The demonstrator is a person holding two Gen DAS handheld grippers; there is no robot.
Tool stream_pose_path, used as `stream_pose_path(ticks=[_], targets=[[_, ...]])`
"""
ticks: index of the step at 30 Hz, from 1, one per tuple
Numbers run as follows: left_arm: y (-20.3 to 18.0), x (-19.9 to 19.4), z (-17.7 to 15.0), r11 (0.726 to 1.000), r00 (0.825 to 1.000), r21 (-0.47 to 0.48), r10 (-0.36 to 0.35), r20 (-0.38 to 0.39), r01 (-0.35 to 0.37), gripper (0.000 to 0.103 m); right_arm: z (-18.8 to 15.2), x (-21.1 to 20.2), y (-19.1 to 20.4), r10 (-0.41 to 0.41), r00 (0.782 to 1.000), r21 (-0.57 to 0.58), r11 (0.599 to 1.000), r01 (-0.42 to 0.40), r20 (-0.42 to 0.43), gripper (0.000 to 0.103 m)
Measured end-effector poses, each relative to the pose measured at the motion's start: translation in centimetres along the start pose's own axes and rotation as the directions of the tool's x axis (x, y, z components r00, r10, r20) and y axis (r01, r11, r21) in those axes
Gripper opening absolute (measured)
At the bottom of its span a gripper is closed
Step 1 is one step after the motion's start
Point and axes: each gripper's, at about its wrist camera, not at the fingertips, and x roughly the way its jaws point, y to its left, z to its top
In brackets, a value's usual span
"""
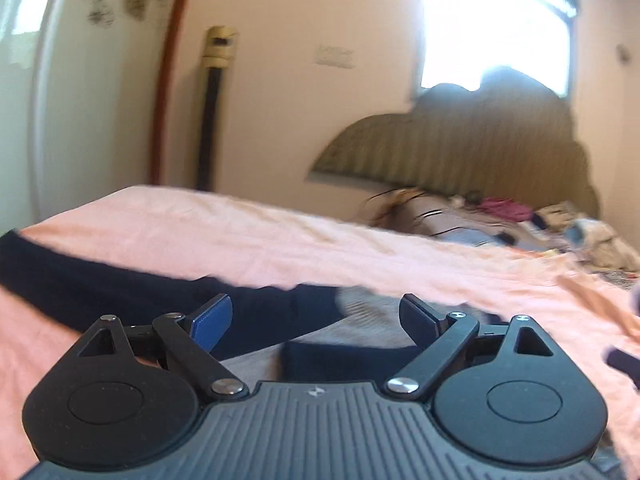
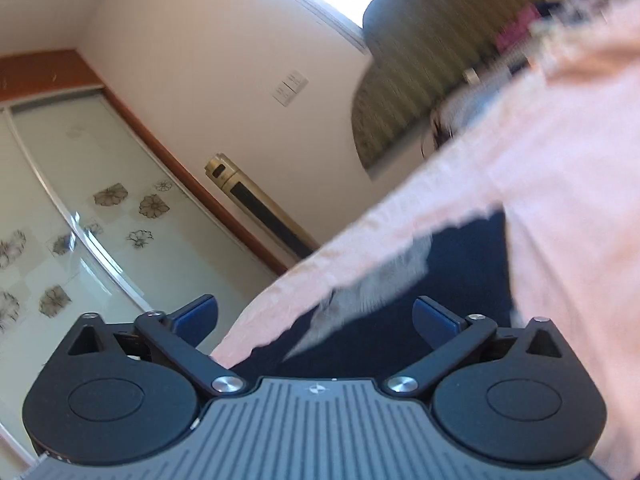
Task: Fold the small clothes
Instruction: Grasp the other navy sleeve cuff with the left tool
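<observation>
A dark navy garment with a grey panel [image 1: 120,284] lies flat on the pink bedsheet [image 1: 280,240]. My left gripper [image 1: 316,320] is open just above the garment, with nothing between its blue pads. In the right wrist view the same navy and grey garment [image 2: 460,272] lies on the pink sheet [image 2: 560,184]. My right gripper [image 2: 316,316] is open and empty over its near edge, tilted steeply. Both views are blurred by motion.
A pile of mixed clothes [image 1: 520,220] lies at the head of the bed by the padded headboard [image 1: 460,148]. A tall gold and black column unit [image 1: 214,112] stands by the wall. Glass wardrobe doors [image 2: 80,220] stand to the left.
</observation>
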Motion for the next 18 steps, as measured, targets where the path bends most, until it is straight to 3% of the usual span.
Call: stream_pose_path(ticks=[2, 3, 5, 7, 8, 9, 14, 18], targets=[[-1.0, 2.5, -0.1, 0.998, 0.993, 0.018, -0.066, -0.098, 0.068, 0.091, 1.5, 3.8, 0.1, -0.117, 0.990, -0.118, 0.987, 0.107, -0.077, 0.103], [-1.1, 4.0, -0.6, 0.996, 0.984, 0.004, -0.083, -0.160, 0.085, 0.091, 1.7, 5.8, -0.2, -0.207, 0.972, -0.179, 0.966, 0.185, -0.111, 0.103], [-0.8, 6.7, -2.0, 0.997, 0.960, -0.037, -0.076, -0.271, 0.069, 0.090, 1.1, 9.3, -1.4, -0.370, 0.912, -0.286, 0.906, 0.312, -0.178, 0.101], [-0.4, 8.5, -3.3, 0.998, 0.937, -0.033, -0.057, -0.344, 0.048, 0.090, -0.3, 11.1, -2.9, -0.479, 0.847, -0.335, 0.856, 0.393, -0.230, 0.099], [-0.5, 8.4, -4.0, 0.998, 0.950, 0.030, -0.038, -0.309, 0.049, 0.091, -1.2, 11.1, -3.3, -0.512, 0.832, -0.374, 0.829, 0.415, -0.211, 0.103], [-0.6, 8.5, -4.6, 0.997, 0.950, 0.076, -0.005, -0.312, 0.031, 0.091, -2.2, 11.0, -3.5, -0.537, 0.824, -0.425, 0.798, 0.427, -0.179, 0.103], [1.1, 7.8, -4.1, 0.997, 0.943, 0.060, -0.016, -0.332, 0.038, 0.094, -2.8, 11.5, -3.4, -0.553, 0.815, -0.451, 0.780, 0.433, -0.174, 0.103], [7.8, 4.0, -2.5, 0.995, 0.978, -0.096, 0.003, -0.209, -0.024, 0.094, -2.7, 11.5, -3.3, -0.549, 0.818, -0.446, 0.784, 0.432, -0.174, 0.103]])
